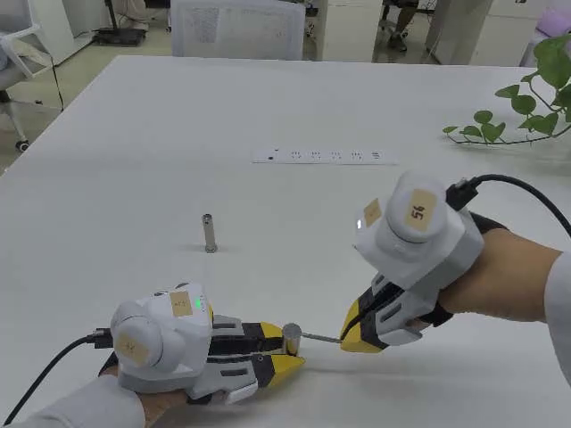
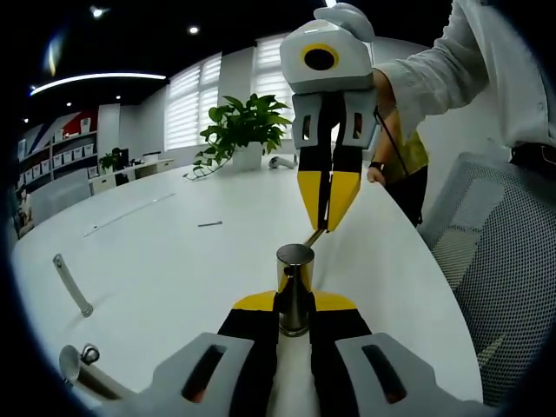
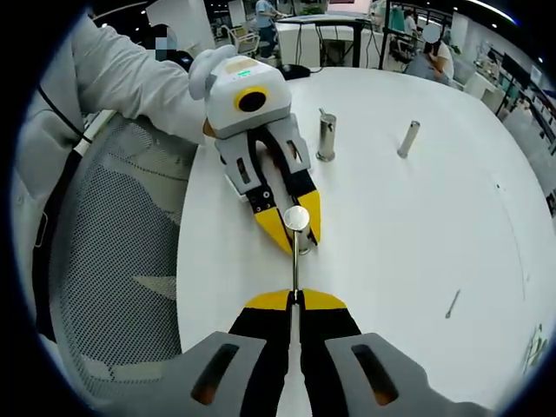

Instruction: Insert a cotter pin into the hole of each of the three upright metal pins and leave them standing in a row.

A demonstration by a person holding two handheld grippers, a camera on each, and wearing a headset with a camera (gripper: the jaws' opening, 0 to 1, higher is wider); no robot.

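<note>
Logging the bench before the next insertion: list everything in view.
Held metal pin: one, silver, upright in left gripper.
Standing metal pins: two, silver, on table.
Held cotter pin: one, silver, in right gripper.
Loose cotter pin: one, silver, on table.
Power strip: one, white, table's far side.
Plant: one, green, table's right edge.
Chair: one, pale mesh, beyond table.
Grippers: two, white with yellow-black jaws, hand-held.

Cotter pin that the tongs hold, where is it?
In the head view it is at the bottom centre: the cotter pin is pinched in the right tongs, its tip reaching the metal pin held by the left tongs.
</note>
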